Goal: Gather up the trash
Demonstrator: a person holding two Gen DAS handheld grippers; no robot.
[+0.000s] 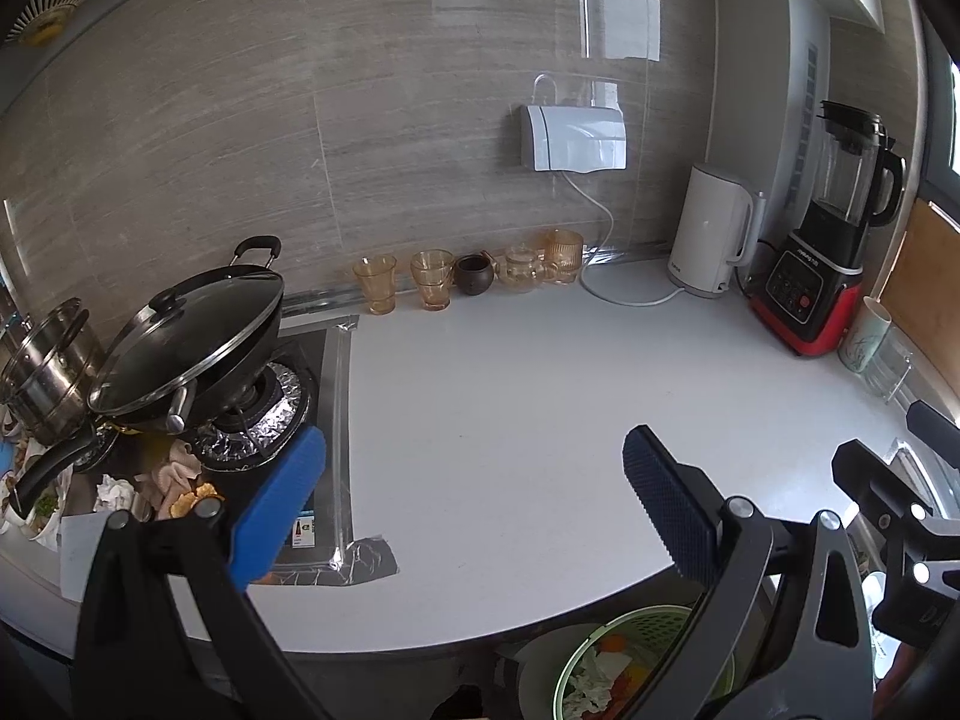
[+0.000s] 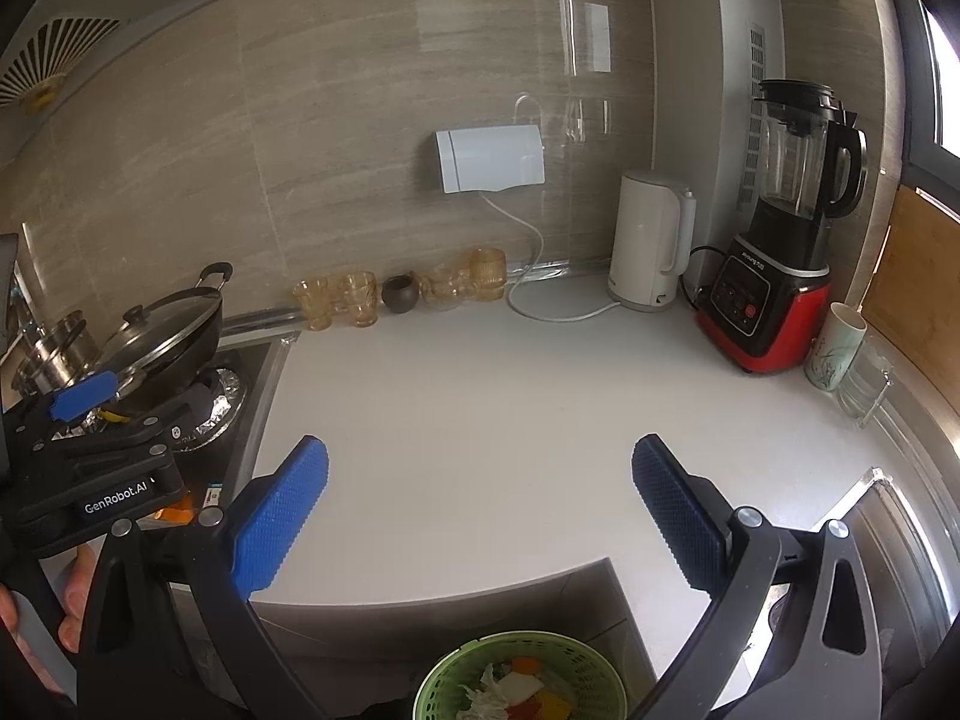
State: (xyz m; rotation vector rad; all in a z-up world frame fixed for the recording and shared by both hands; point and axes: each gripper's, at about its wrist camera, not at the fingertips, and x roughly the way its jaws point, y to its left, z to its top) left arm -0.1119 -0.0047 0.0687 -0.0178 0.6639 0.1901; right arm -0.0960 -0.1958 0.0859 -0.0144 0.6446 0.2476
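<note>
You get soft daylight from the window (image 2: pixel 945 72) on the right, glare on the wall tiles (image 1: pixel 621 18), and strong fisheye bending at the edges.

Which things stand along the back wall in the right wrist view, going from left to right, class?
Lidded wok → amber glasses → dark small pot → ribbed amber cup → white kettle → red-based blender → painted cup.
</note>
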